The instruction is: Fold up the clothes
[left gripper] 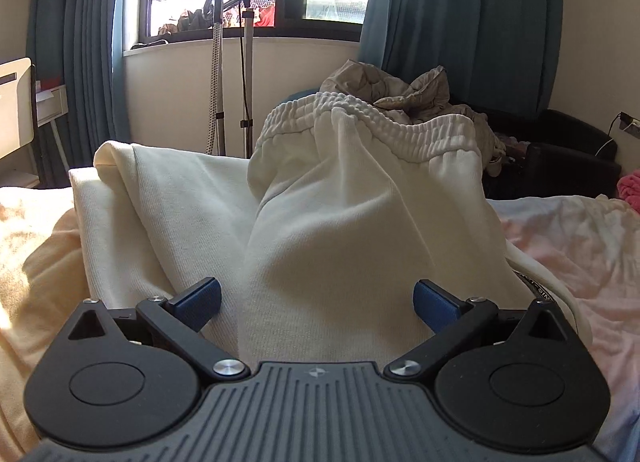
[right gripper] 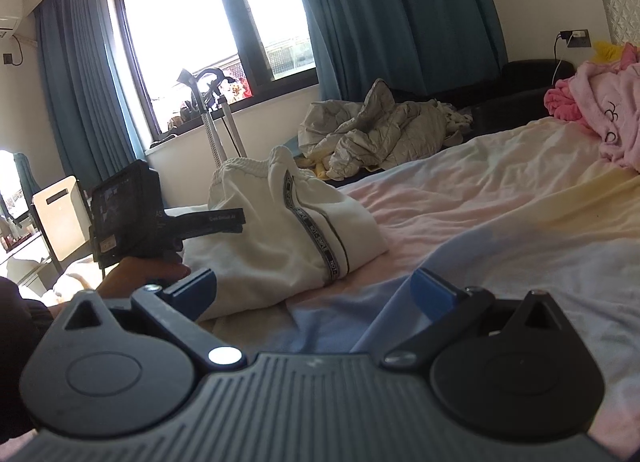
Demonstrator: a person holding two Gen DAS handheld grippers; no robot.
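From the left wrist camera we look along our left gripper (left gripper: 318, 304), whose blue fingers (left gripper: 200, 300) stand wide apart with the white sweatpants (left gripper: 352, 213) bulging between them. The cloth lies between the fingers but is not pinched, so we hold nothing here. The sweatpants sit bunched on the bed (left gripper: 560, 246), their elastic waistband (left gripper: 400, 129) heaped up at the far end, over a cream garment (left gripper: 160, 197) spread flat beneath. We judge the gripper sits low against the fabric to press or take hold of a fold.

From the right wrist camera our right gripper (right gripper: 314, 292) hovers over the bedsheet (right gripper: 480, 221), its fingers spread and empty, just beside the near edge of the sweatpants (right gripper: 280, 238). The striped side seam (right gripper: 316, 229) faces up, which suggests the legs are laid one over the other. To the left, a hand (right gripper: 148, 274) holds the other gripper against the pile. A pink robe (right gripper: 600, 113) lies well apart.
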